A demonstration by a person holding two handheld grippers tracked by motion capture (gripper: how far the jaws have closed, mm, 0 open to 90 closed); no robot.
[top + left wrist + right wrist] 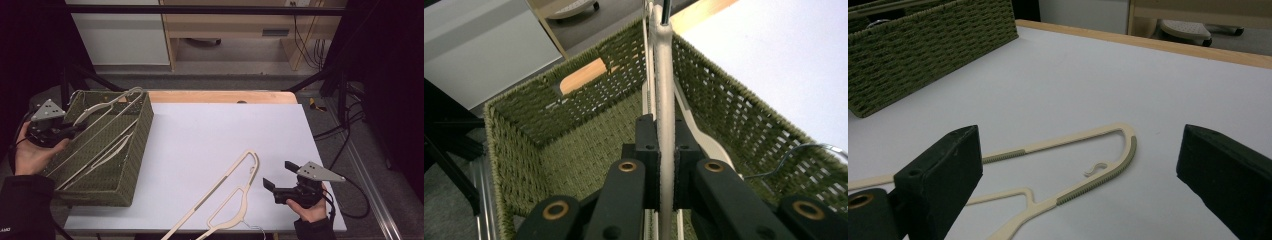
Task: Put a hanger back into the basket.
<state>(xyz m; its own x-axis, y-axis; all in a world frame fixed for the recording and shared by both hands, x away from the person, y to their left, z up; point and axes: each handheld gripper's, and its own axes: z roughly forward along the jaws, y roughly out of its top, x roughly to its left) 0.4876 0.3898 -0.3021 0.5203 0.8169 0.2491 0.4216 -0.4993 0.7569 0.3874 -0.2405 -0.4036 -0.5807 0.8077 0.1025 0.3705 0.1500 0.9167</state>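
Where the left gripper (666, 165) reaches over the near end of the green woven basket (134, 150), its two black jaws are clamped on a cream hanger (665, 95), pinching the thin flat bar between the pads. In the left gripper view this held hanger runs straight away from the jaws, pale and smooth, up past the far basket wall, with a dark metal stem at its top end. A second cream piece curves beside it inside the basket, and a wire hook shows at the right wall. In the high view the hangers in the basket lie as long slanted bars, the upper shoulder of one rising above the far rim.

The basket is tilted, its left side raised near the person's left hand (31, 150), and it sits on the left part of the white table top (210, 130).

A loose hanger (227, 192) lies flat on the white surface near the front edge, cream with ribbed grip strips along its shoulders and a small notch hook inside its rounded end. Just to its right the right gripper (277, 180) rests low, held in the right hand (312, 207); its jaws stand wide apart, holding nothing, pointing toward that hanger's rounded end (1128, 145).
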